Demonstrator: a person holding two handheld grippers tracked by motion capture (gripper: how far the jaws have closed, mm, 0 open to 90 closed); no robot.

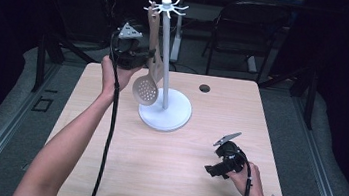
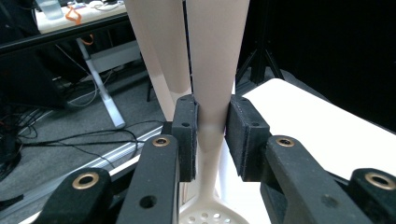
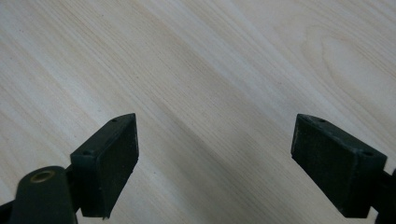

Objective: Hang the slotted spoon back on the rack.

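Left gripper (image 1: 143, 58), raised above the table's far-left part: jaws clamped on the narrow neck of a slotted spoon (image 1: 145, 90), pads (image 2: 185, 135) pressed to either side of the handle just above the perforated bowl. Grip placed low on the handle, probably to steady the hanging spoon and steer its top end at the hooks. Spoon upright, bowl downward, at about 9 o'clock from the stand's pole (image 1: 166, 51), bowl hovering just above the round base (image 1: 173, 115). A second beige utensil (image 2: 161, 51) close behind the spoon, its handle also upright; type of head not discernible, and whether either handle sits on a hook not clear.

Utensil stand (image 1: 171, 27) white, near the table's centre toward the far edge, crown of small hooks (image 1: 166, 7) at the top.

Right gripper (image 1: 219, 168), at roughly 5 o'clock from the stand, well apart from it: jaws spread wide, nothing between them, bare wood of the table (image 3: 196, 70) beneath. Held low and idle, likely kept out of the working hand's way.

Count: two grippers, one stand, two utensils at the stand, one grommet hole (image 1: 204, 88) in the tabletop at 2 o'clock from the base, one chair (image 1: 243, 31) beyond the far edge.
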